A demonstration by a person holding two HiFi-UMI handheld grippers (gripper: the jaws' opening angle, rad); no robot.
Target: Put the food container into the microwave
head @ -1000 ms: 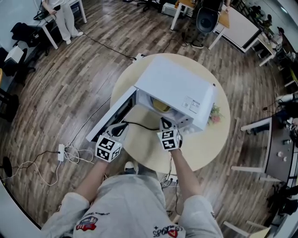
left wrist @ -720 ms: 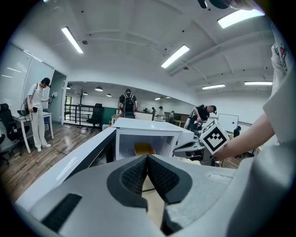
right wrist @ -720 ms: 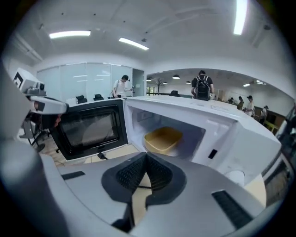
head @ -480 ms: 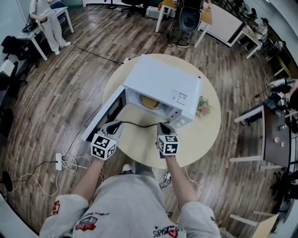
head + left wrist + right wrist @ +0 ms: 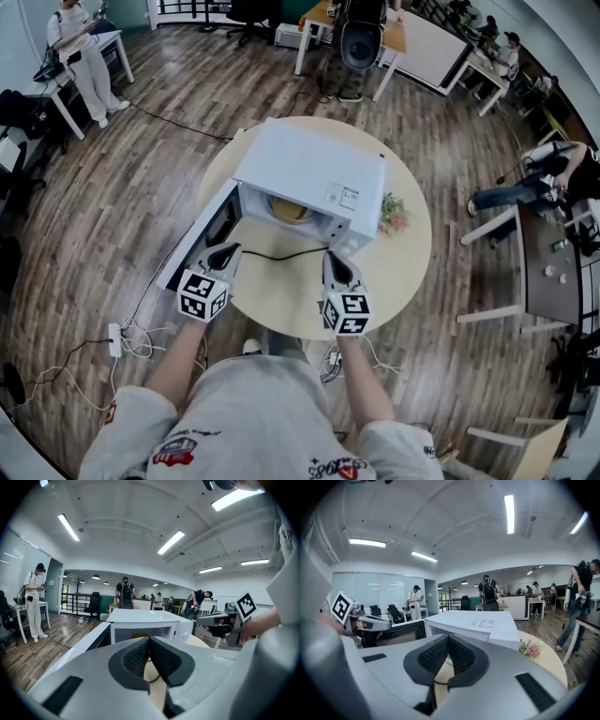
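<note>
Yellow food container [image 5: 289, 210] inside the cavity of the white microwave [image 5: 314, 164], on the round table [image 5: 281, 300]. Microwave door [image 5: 192, 242] open, swung out toward 8 o'clock. Black cable [image 5: 286, 253] across the table at 6 o'clock of the cavity. Small flowers [image 5: 393, 215] at 3 o'clock of the microwave, just beside it. Left gripper [image 5: 228, 249] at 7 o'clock of the container, near the door, jaws pressed together on nothing. Right gripper [image 5: 335, 256] at 5 o'clock, likewise clenched and empty, apart from the container.
</note>
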